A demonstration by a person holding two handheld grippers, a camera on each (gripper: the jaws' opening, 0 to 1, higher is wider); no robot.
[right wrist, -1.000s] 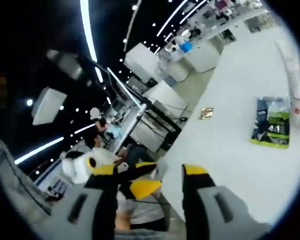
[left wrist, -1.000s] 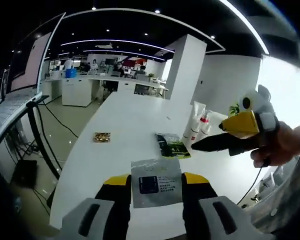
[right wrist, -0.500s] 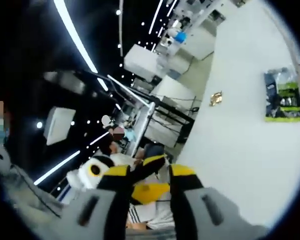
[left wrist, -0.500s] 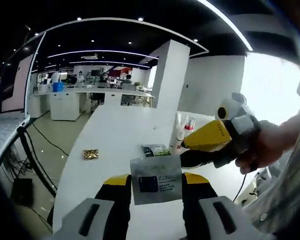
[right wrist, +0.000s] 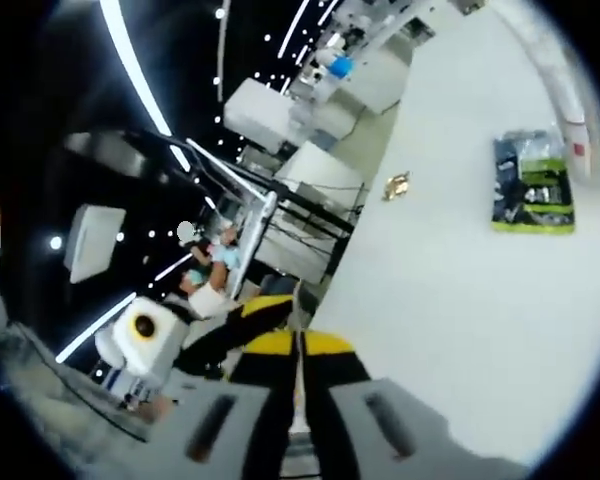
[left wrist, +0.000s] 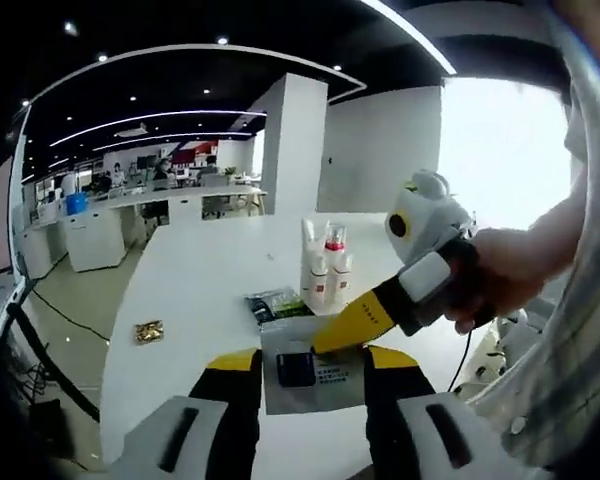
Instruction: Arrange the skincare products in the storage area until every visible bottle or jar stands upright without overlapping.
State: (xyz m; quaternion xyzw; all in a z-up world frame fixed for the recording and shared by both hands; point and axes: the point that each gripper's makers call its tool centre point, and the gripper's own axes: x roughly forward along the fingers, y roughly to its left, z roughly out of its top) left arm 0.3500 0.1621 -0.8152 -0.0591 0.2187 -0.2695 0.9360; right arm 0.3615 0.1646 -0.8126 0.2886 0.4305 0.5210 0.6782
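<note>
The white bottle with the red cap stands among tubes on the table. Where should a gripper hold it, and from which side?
Probably near the neck, just under the red cap, coming from above. The bottle stands upright, and white tubes crowd close beside it, so lower on its body there seems little room for jaws.

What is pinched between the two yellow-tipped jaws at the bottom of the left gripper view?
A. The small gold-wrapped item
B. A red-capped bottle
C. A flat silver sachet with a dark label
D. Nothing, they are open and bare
C: the left gripper holds a flat silver sachet between its jaws, while the red-capped bottle stands further back on the white table and the small gold-wrapped item lies apart to the left.
</note>
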